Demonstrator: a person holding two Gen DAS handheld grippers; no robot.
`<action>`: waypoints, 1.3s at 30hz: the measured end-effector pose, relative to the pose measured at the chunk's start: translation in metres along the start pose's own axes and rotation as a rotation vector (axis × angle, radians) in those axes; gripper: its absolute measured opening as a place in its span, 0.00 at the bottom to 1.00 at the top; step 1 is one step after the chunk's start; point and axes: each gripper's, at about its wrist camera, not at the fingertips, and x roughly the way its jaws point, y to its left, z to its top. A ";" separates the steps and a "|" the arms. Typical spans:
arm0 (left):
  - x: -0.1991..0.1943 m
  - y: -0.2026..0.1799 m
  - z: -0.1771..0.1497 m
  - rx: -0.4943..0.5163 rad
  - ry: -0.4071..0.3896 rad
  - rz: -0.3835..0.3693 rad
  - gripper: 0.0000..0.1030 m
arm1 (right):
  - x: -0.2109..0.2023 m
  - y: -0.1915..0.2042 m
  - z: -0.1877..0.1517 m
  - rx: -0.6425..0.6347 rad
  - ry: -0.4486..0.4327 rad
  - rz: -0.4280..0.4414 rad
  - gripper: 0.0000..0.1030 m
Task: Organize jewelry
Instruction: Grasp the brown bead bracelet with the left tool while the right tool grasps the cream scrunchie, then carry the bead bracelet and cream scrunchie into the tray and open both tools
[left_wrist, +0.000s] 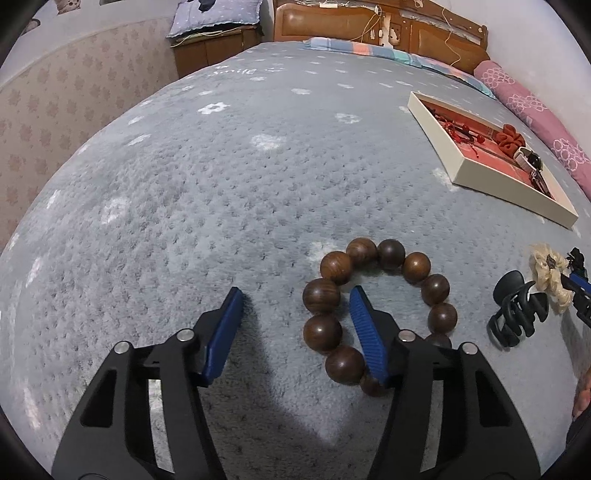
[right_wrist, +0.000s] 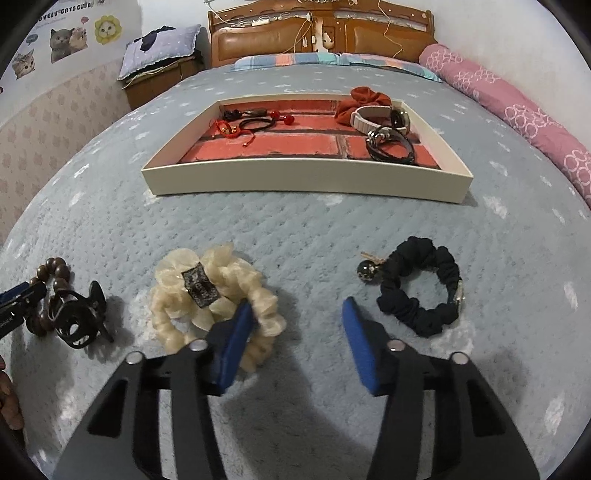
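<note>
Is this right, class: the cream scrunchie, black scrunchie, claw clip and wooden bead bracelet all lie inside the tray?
Not right. The cream scrunchie, black scrunchie, claw clip and wooden bead bracelet all lie on the blanket, outside the tray, as the right wrist view shows.

A home bedroom. A bed under a grey fleece blanket (right_wrist: 295, 229) fills both views, with a carved wooden headboard (right_wrist: 321, 33) at 12 o'clock and a pink rolled quilt (right_wrist: 517, 107) along the edge at 2 o'clock. At 10 o'clock a wooden nightstand (right_wrist: 155, 85) carries a folded pillow (right_wrist: 162, 48), and cartoon cat stickers (right_wrist: 62, 40) decorate the papered wall.
</note>
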 end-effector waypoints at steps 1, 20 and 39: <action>0.001 -0.001 0.001 0.002 0.001 0.004 0.51 | 0.001 0.001 0.001 -0.003 0.001 0.001 0.43; -0.017 -0.016 0.004 0.067 -0.057 0.026 0.18 | -0.011 0.004 0.008 -0.018 -0.037 0.035 0.12; -0.082 -0.069 0.050 0.145 -0.197 -0.045 0.18 | -0.042 -0.025 0.051 -0.035 -0.122 0.036 0.12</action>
